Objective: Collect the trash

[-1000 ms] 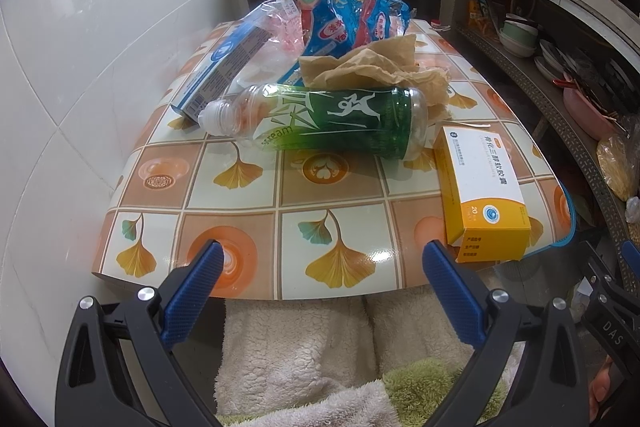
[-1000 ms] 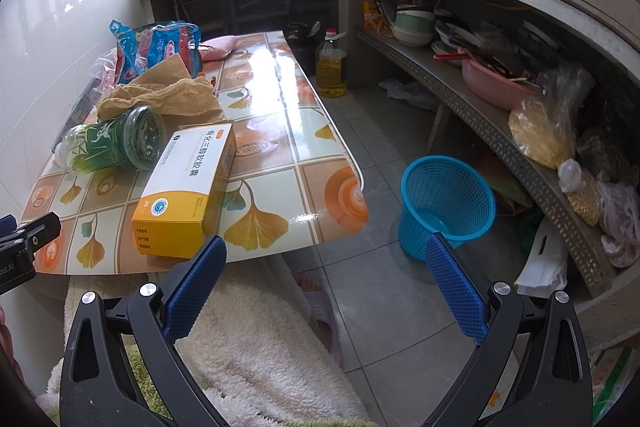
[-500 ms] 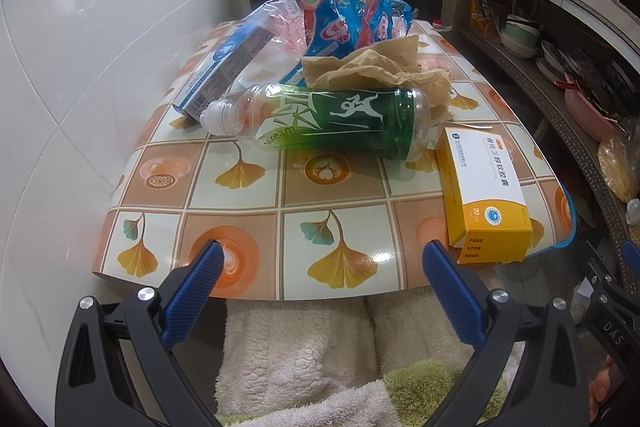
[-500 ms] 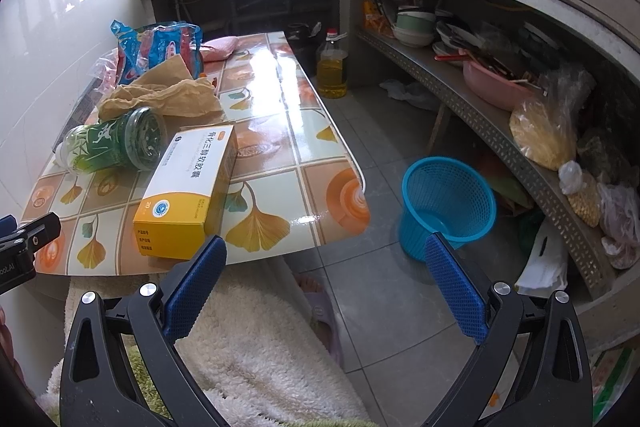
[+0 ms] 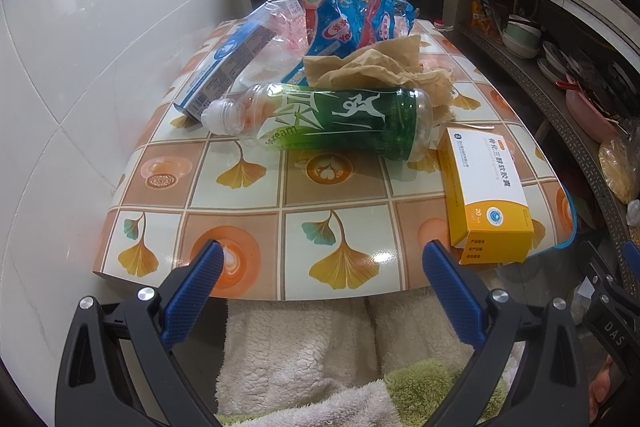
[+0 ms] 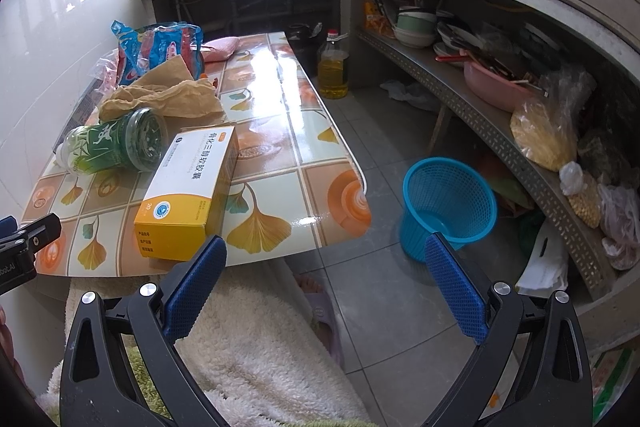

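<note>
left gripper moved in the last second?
Yes, slightly: the green bottle and table edge sit a little lower in the left wrist view, so the left gripper tilted upward.

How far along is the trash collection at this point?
Nothing looks done: the blue basket on the floor looks empty. Nothing is in hand: the left gripper and right gripper are both open, short of the table. Left to collect: the yellow box, green bottle, brown paper, blue wrappers, blue-white box and clear plastic bag.
</note>
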Tool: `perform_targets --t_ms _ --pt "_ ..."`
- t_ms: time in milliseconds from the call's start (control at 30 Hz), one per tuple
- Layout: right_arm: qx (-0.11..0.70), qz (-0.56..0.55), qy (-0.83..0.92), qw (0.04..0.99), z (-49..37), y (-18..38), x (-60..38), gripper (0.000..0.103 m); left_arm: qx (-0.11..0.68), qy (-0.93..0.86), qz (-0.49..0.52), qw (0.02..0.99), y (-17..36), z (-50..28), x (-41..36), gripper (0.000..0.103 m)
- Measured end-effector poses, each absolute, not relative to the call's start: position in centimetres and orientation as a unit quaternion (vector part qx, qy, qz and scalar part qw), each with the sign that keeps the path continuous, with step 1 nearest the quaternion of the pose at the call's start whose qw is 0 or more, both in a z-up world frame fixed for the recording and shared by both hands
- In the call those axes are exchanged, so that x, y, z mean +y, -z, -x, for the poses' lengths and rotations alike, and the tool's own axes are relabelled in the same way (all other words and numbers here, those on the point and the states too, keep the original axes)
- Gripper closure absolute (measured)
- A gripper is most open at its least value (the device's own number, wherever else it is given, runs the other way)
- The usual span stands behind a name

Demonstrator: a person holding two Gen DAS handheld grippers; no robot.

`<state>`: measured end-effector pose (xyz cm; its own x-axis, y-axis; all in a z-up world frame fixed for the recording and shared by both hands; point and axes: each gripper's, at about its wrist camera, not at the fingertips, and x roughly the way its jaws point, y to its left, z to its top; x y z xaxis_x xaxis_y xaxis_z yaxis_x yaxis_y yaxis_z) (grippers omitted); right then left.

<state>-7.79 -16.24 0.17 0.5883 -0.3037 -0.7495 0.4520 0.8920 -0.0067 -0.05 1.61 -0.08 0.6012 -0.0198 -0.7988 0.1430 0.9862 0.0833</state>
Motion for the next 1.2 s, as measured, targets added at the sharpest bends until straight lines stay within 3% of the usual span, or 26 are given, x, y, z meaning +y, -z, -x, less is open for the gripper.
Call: perform_targets --t_ms 1200 --pt "0.389 -0.073 0.161 0.904 3.1 -0.8 -15.7 0.008 0.457 0.046 -0.059 0.887 1.8 -4.3 2.6 0.005"
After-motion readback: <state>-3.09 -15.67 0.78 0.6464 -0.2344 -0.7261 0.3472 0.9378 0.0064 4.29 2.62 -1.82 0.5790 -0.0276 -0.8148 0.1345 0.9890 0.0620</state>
